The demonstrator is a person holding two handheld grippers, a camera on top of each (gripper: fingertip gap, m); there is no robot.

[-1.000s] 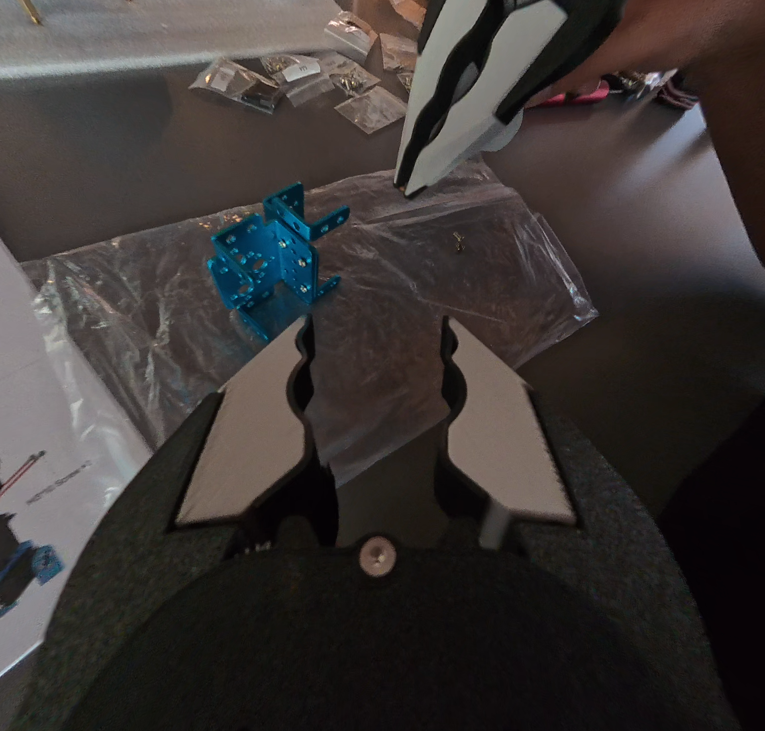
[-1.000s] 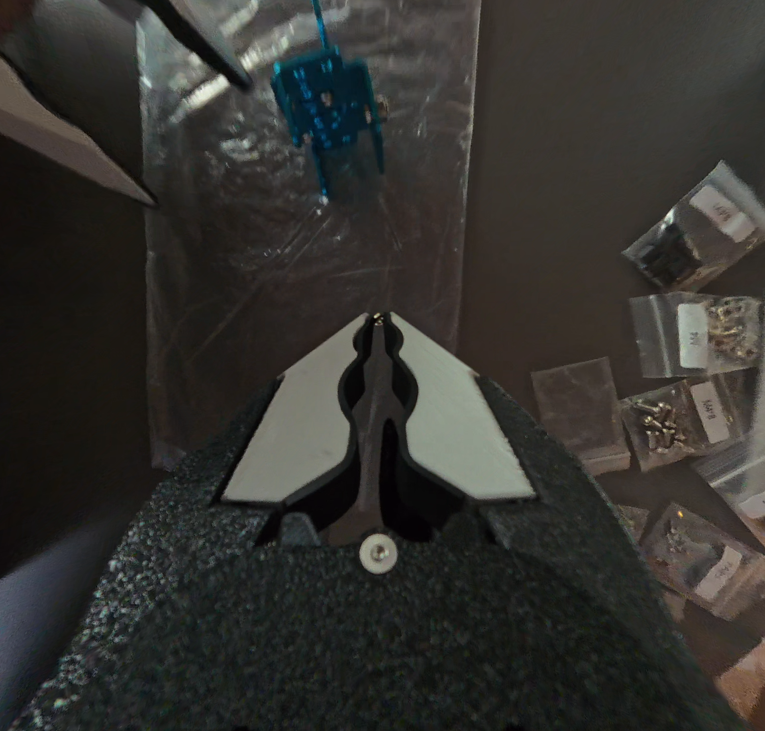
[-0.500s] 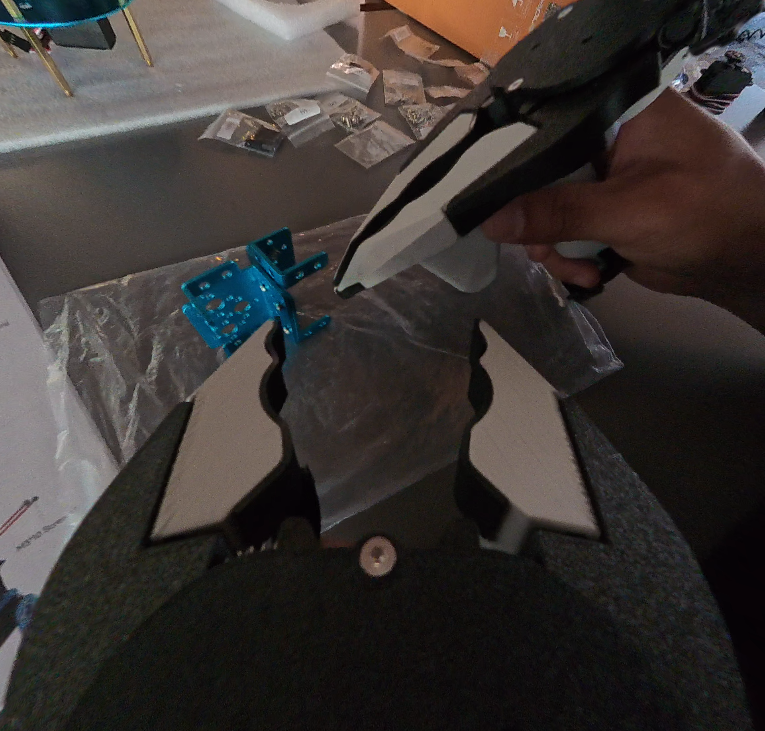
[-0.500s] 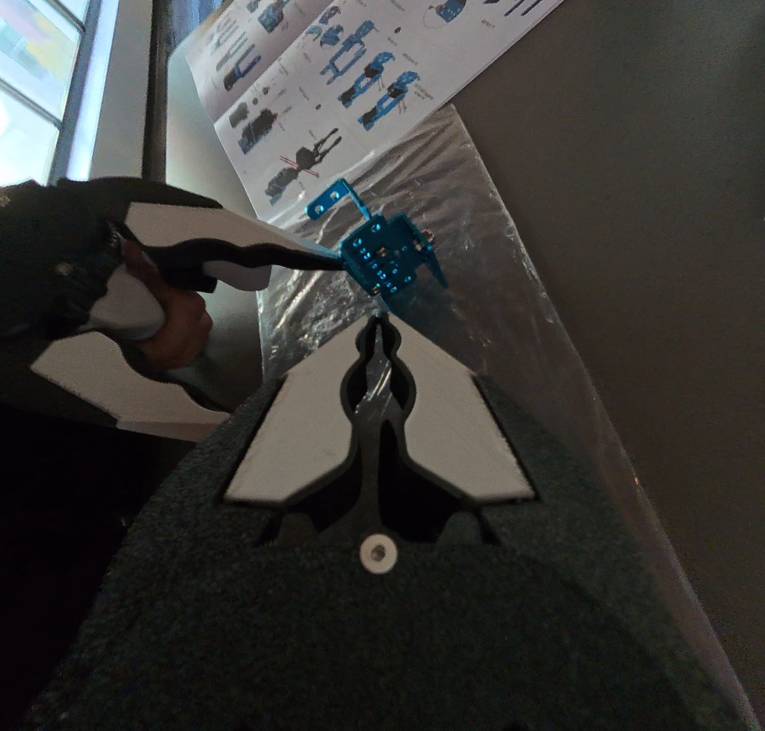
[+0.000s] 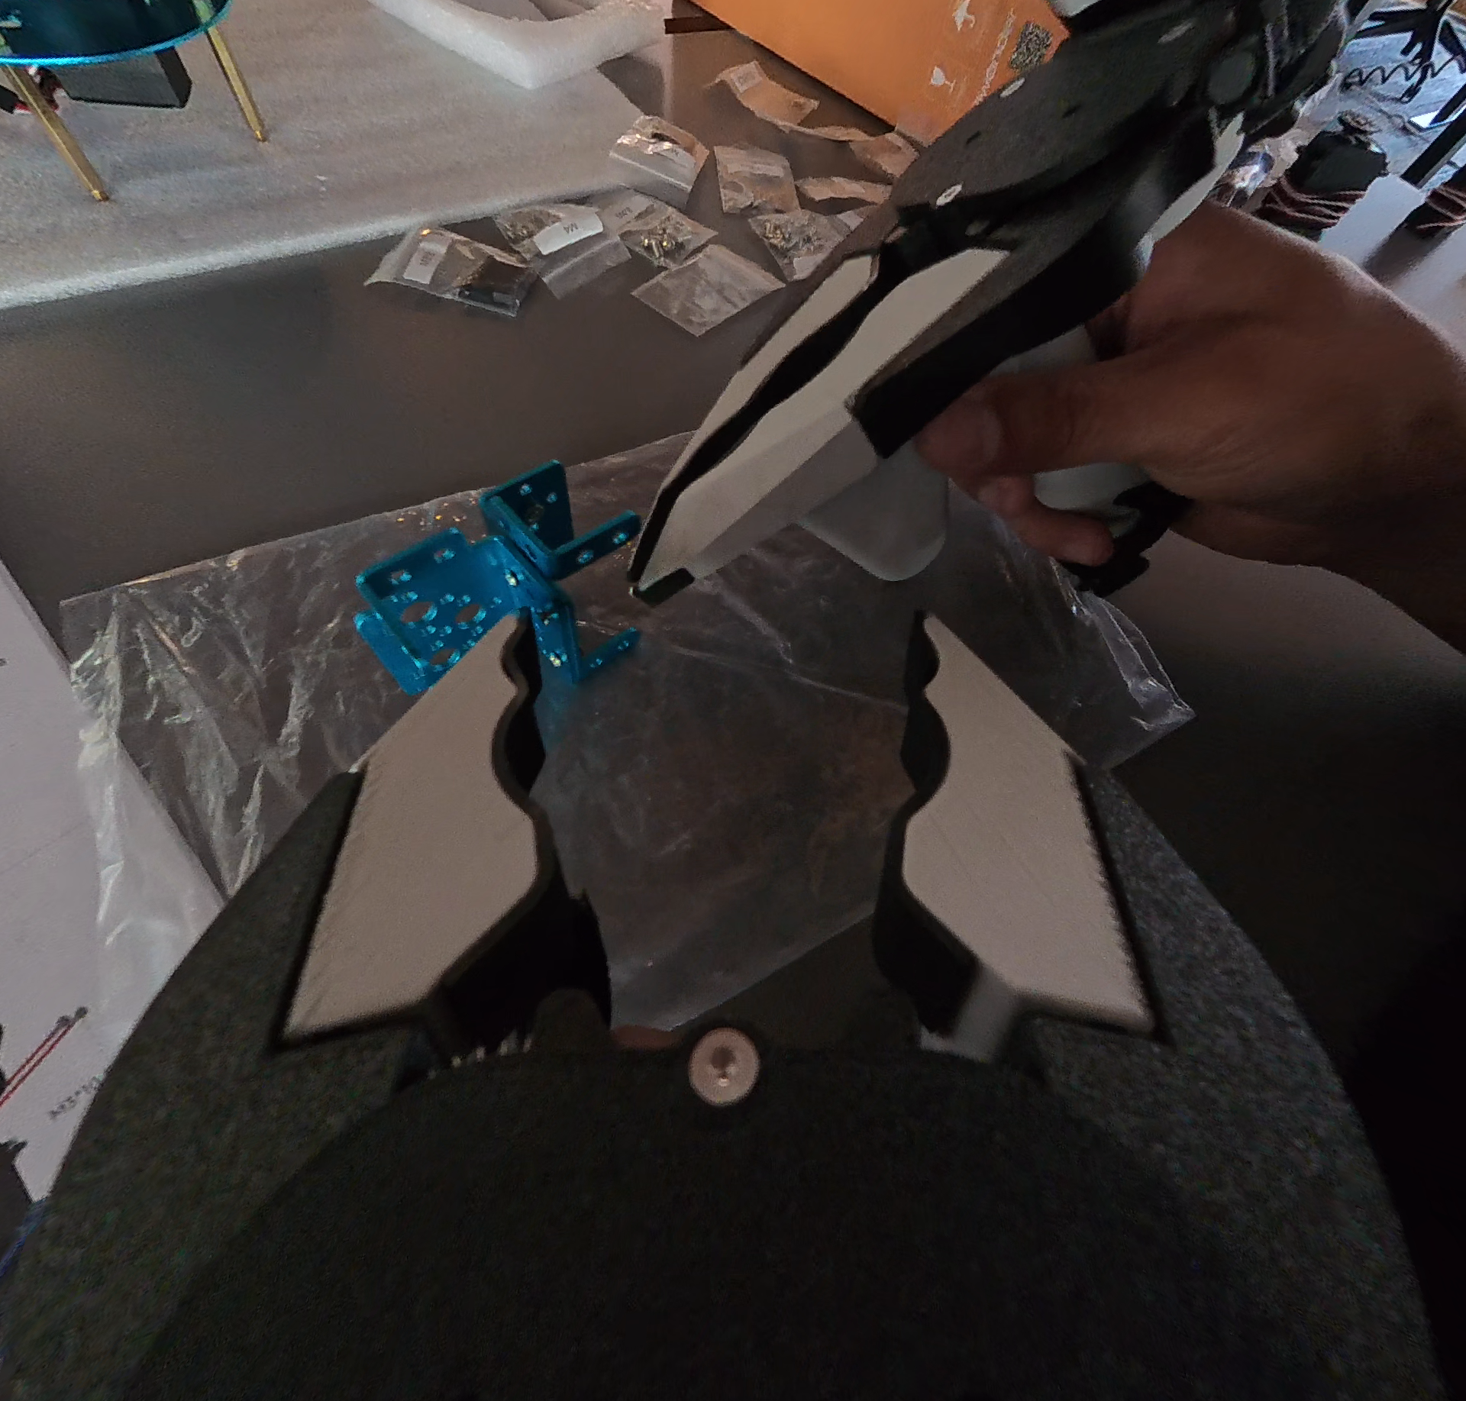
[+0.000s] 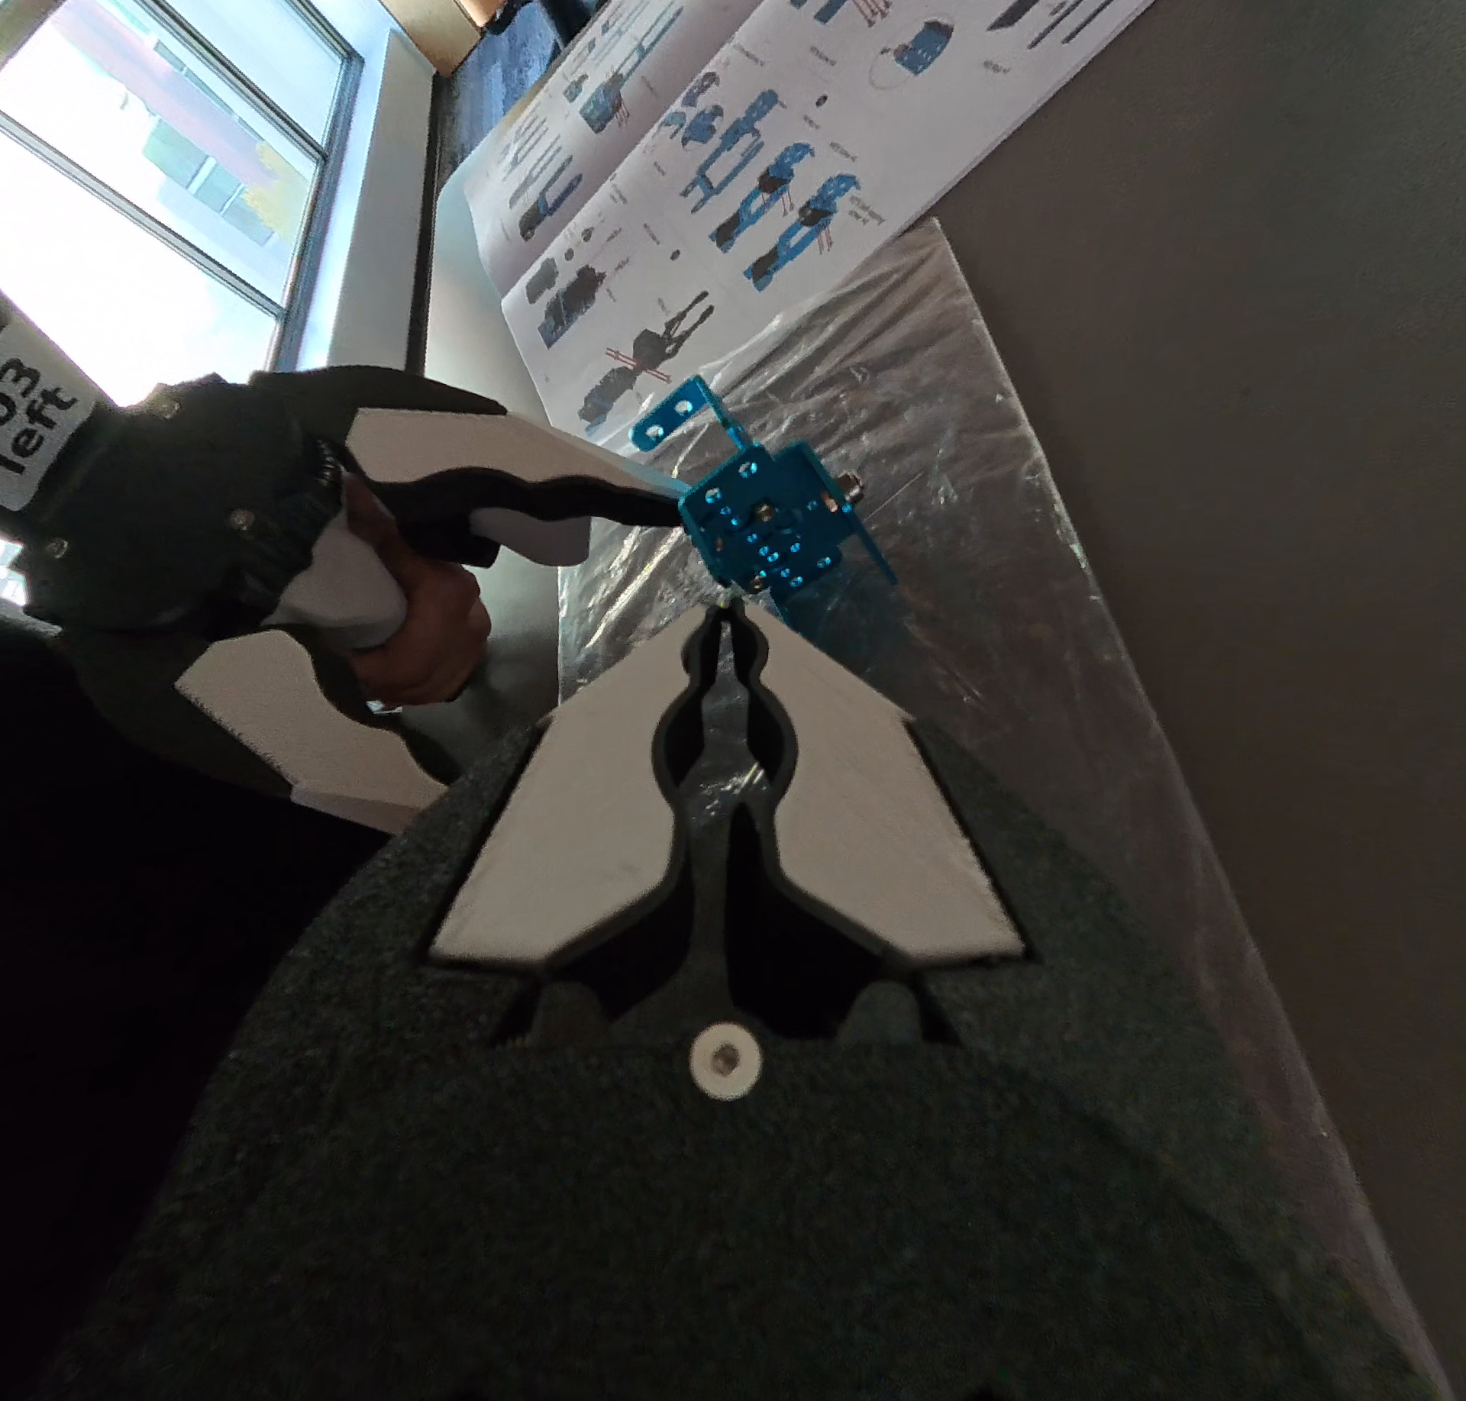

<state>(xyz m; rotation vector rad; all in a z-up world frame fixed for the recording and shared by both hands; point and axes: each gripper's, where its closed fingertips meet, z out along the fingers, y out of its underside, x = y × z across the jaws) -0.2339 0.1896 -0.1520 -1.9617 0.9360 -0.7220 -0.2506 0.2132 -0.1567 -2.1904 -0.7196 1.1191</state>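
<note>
**Two grippers close in on a blue bracket assembly lying on clear plastic**

Left wrist view: the left gripper [image 5: 718,633] has its two white, black-edged fingers spread wide apart with nothing between them. Its left fingertip [image 5: 508,637] overlaps the near edge of the blue perforated metal bracket assembly [image 5: 476,585]; whether it touches the metal cannot be told here. The bracket assembly sits on a crinkled clear plastic bag [image 5: 714,768] spread over the dark grey table [image 5: 238,379]. From the upper right, the right gripper [image 5: 654,581], held in a person's hand [image 5: 1190,443], points down with its tips just beside the bracket's right-hand tab, fingers drawn together. Farther back lie several small clear zip bags of screws and hardware [image 5: 635,236], a white foam frame [image 5: 508,2] on a pale sheet, and an orange cardboard box [image 5: 857,22]. A white printed sheet [image 5: 71,887] lies at the left edge.

Right wrist view: the right gripper [image 6: 726,609] has its fingers pressed nearly together, pinching something tiny and pale at the very tips; it is too small to identify. The tips sit just below the blue bracket assembly [image 6: 761,518], which rests on the clear plastic bag [image 6: 952,490]. The left gripper [image 6: 555,633] comes in from the left, one finger [image 6: 508,451] meeting the bracket's side, the other well apart lower down. Beyond lies a white instruction sheet with blue and black diagrams [image 6: 754,133], and a bright window [image 6: 159,173] at the upper left.
</note>
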